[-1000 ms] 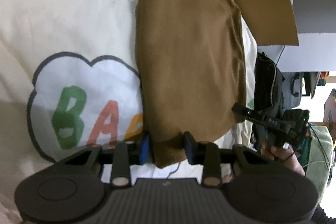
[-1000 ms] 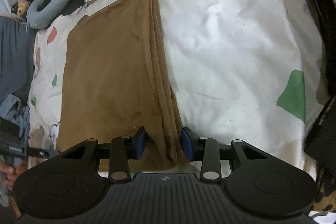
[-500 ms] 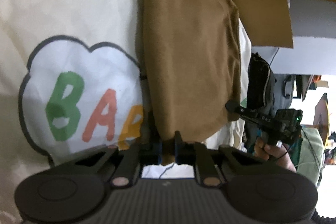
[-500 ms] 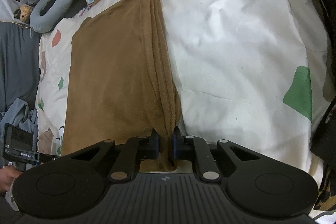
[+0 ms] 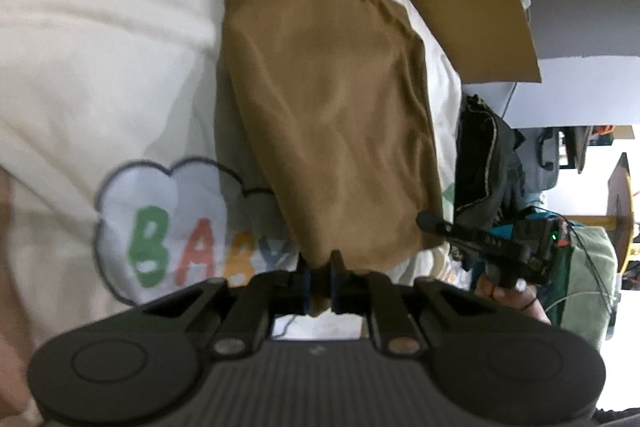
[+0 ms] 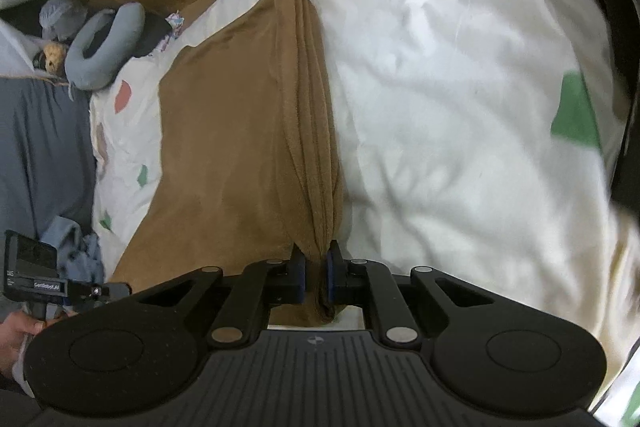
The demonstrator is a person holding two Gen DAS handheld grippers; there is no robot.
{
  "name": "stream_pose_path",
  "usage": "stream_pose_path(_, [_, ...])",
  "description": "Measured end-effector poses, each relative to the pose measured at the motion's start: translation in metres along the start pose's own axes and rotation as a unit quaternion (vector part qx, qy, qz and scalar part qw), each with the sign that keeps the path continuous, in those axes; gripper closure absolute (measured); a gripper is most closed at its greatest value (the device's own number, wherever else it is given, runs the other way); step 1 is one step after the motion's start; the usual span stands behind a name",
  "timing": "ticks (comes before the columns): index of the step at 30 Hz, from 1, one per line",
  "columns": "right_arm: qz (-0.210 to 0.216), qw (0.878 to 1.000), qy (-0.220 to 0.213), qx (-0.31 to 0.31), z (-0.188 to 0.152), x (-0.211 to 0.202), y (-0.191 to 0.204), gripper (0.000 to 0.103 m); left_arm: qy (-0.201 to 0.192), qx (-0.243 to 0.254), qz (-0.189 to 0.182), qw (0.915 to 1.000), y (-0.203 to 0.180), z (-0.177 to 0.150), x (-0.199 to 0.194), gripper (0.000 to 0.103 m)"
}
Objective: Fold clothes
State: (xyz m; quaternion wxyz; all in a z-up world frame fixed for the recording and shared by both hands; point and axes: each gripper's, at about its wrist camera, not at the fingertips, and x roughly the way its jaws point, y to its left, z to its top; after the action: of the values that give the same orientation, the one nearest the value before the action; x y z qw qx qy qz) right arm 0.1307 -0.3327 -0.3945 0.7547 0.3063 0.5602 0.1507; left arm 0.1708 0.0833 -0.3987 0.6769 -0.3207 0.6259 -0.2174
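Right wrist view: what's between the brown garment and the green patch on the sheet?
Only bare white sheet, wrinkled, lies between the brown garment and the green patch; the right wrist view shows nothing resting there.

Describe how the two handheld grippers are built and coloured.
Both the left gripper and the right gripper have a black ribbed body with two round discs, black linkage arms with silver pivot pins, and blue pads on the fingertips. Seen from the side in the left view, the right gripper carries a small green light and thin cables.

The soft brown folded cloth has its near corner squeezed out of sight. The white patterned bed cover looks blurry at its edges.
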Motion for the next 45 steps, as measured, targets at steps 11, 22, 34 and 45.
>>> stream_pose_path(11, [0.030, 0.999, 0.004, 0.045, -0.051, 0.012, 0.030, 0.096, -0.009, 0.029, 0.044, 0.9986, 0.003, 0.016, -0.060, 0.095])
stream_pose_path(22, [0.026, 0.998, 0.039, 0.047, -0.074, 0.040, 0.045, 0.096, 0.017, 0.018, 0.106, 0.9941, 0.037, 0.010, -0.033, 0.095])
stream_pose_path(34, [0.016, 0.999, 0.041, 0.022, -0.060, 0.038, 0.043, 0.059, 0.007, 0.043, 0.134, 0.9900, 0.040, 0.018, -0.029, 0.049])
stream_pose_path(45, [0.021, 0.999, -0.017, 0.017, -0.021, 0.038, 0.034, 0.055, -0.045, 0.045, 0.117, 0.9911, 0.029, 0.054, -0.030, 0.049])
